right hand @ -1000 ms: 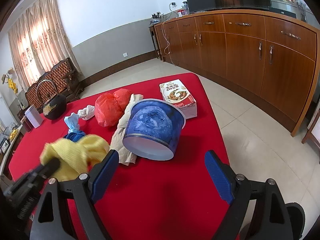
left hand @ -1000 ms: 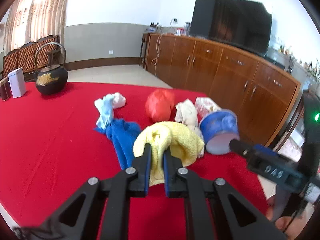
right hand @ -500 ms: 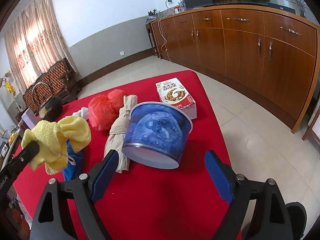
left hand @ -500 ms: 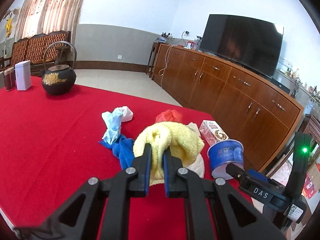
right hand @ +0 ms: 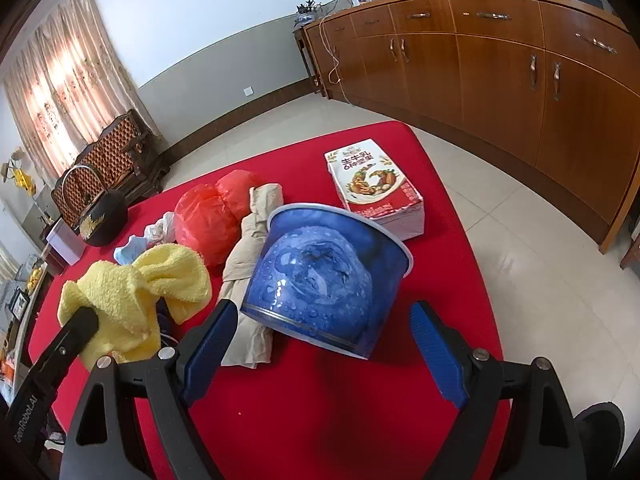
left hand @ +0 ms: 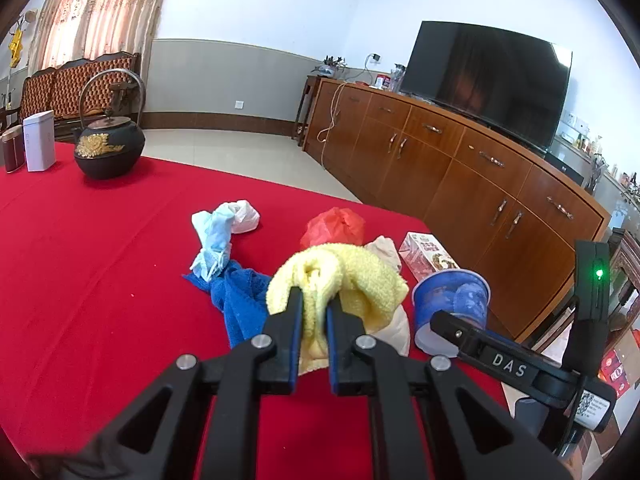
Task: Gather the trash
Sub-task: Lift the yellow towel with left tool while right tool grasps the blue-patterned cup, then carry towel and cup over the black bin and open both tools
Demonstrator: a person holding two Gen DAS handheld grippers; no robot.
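Note:
My left gripper (left hand: 314,314) is shut on a yellow towel (left hand: 360,280) and holds it above the red table; the towel also shows in the right wrist view (right hand: 136,292). My right gripper (right hand: 324,344) is open just in front of a blue paper bowl (right hand: 320,276) lying tilted on its side, also in the left wrist view (left hand: 452,300). Behind lie a beige cloth (right hand: 248,248), a red plastic bag (right hand: 208,220), a blue cloth (left hand: 236,296), pale crumpled wrappers (left hand: 220,228) and a milk carton box (right hand: 372,184).
A black iron kettle (left hand: 108,148), a white box (left hand: 38,140) and a dark red tin (left hand: 12,148) stand at the table's far left. The red table (left hand: 100,280) ends at the right over tiled floor. Wooden cabinets (right hand: 500,60) with a TV (left hand: 484,76) line the wall.
My left gripper has lifted the yellow towel higher off the table and drawn back. My right gripper has moved closer to the blue bowl, still open.

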